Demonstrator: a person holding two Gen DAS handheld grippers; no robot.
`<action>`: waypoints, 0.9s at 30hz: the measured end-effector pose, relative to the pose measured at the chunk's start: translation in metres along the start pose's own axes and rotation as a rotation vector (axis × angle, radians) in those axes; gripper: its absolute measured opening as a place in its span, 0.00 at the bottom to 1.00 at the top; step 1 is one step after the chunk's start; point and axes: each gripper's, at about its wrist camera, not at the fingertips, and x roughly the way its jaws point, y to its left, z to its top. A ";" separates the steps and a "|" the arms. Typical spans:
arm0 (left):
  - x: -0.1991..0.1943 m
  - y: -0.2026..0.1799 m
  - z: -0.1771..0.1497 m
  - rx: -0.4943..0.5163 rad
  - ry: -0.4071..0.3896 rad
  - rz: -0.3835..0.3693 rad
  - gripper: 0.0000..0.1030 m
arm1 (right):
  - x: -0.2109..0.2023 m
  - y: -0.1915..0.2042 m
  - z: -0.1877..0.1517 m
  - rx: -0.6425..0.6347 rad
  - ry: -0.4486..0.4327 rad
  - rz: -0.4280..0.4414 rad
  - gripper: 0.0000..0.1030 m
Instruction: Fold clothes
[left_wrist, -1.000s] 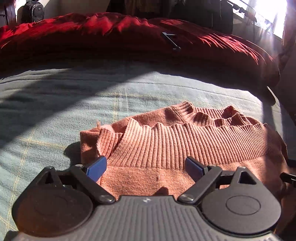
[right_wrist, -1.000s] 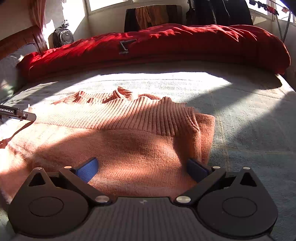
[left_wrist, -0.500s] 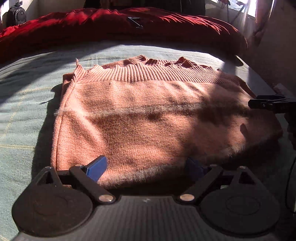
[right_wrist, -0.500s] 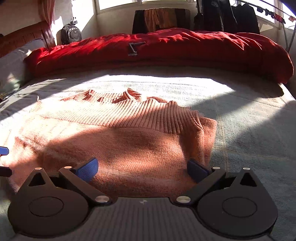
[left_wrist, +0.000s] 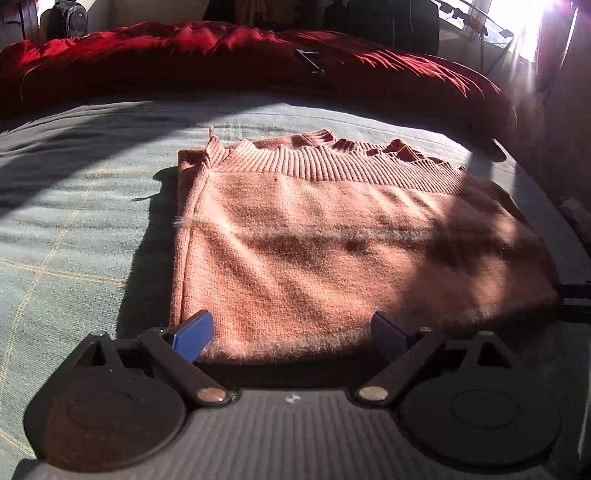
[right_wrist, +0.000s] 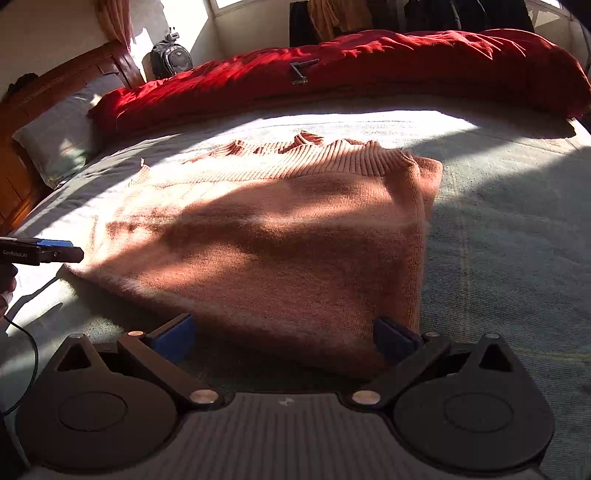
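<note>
On the bed: a pale green bed cover (left_wrist: 74, 229) carries the folded sweater (left_wrist: 332, 240), which lies flat in the middle of it, ribbed hem toward the far side.
Sweater: salmon-orange knit, folded into a rough rectangle; its fuzzy near edge lies just in front of both tongs; part sunlit, part in shadow.
Left tongs (left_wrist: 291, 334): blue pads wide apart, nothing between them, near the sweater's near left corner.
Right tongs (right_wrist: 286, 334): blue pads wide apart, holding nothing, near the sweater's near right corner.
Far side: a rumpled red duvet (right_wrist: 369, 66) lies along the far edge of the bed.
Far left: a grey pillow (right_wrist: 59, 136) rests against a wooden headboard (right_wrist: 51, 88); a dark backpack (right_wrist: 171, 59) stands beyond it.
</note>
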 end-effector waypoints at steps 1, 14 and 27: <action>-0.005 0.000 -0.004 0.002 -0.008 0.005 0.89 | -0.007 -0.001 -0.004 0.014 -0.013 0.006 1.00; -0.065 -0.046 -0.053 0.354 -0.170 0.195 0.90 | -0.052 -0.015 -0.006 0.014 -0.206 -0.092 0.74; -0.005 -0.109 -0.069 1.011 -0.174 0.441 0.90 | -0.006 0.076 -0.007 -0.720 0.001 -0.197 0.83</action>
